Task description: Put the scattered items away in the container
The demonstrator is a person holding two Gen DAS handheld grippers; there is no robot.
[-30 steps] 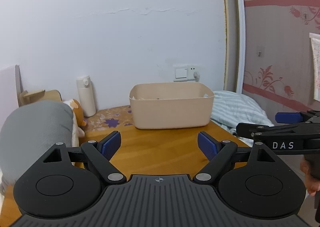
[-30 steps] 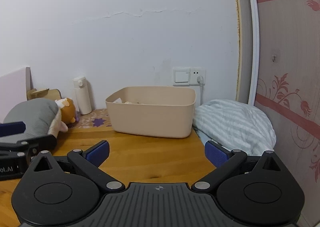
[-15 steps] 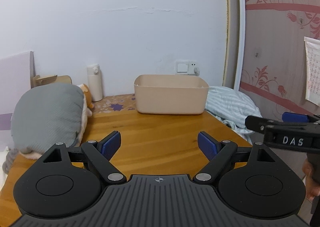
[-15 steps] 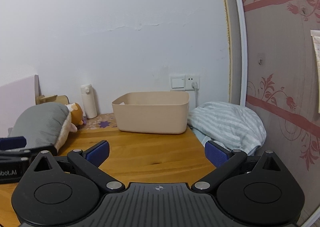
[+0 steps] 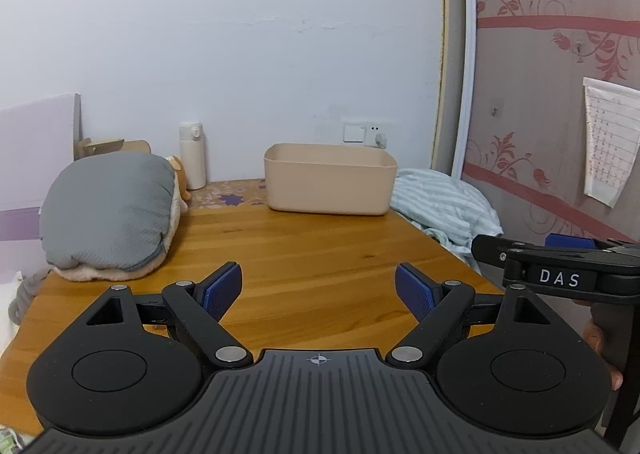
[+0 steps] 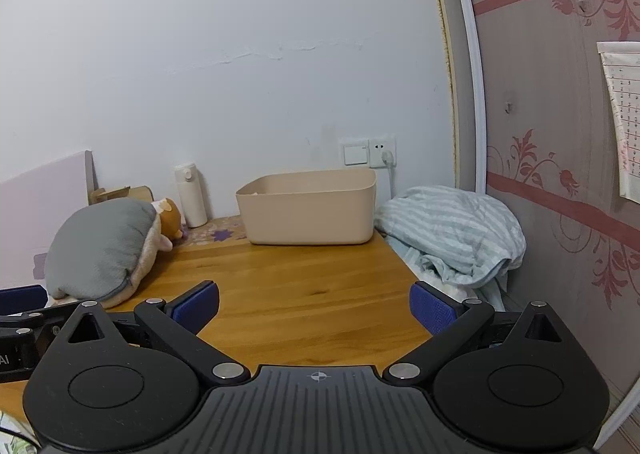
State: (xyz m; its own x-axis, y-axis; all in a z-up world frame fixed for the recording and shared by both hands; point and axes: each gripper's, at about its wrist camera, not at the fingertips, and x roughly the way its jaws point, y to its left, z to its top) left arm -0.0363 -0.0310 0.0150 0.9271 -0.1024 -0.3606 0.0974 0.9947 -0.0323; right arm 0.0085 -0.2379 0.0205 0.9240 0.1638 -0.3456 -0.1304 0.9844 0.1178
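A beige plastic container (image 5: pixel 330 183) stands at the far end of the wooden table (image 5: pixel 312 254); it also shows in the right wrist view (image 6: pixel 308 207). Its inside is hidden from here. My left gripper (image 5: pixel 318 290) is open and empty, low over the near part of the table. My right gripper (image 6: pixel 314 308) is open and empty, beside the left one; its side shows at the right of the left wrist view (image 5: pixel 560 274). No loose items show on the table top.
A grey plush pillow with a toy animal (image 5: pixel 112 213) lies at the table's left. A white bottle (image 5: pixel 192 155) stands by the wall. A striped blanket (image 6: pixel 452 230) is heaped at the right edge. A wall socket (image 6: pixel 382 151) is behind the container.
Both grippers have pulled back from the container toward the near end of the table. The container looks smaller and farther. Both stay open and empty.
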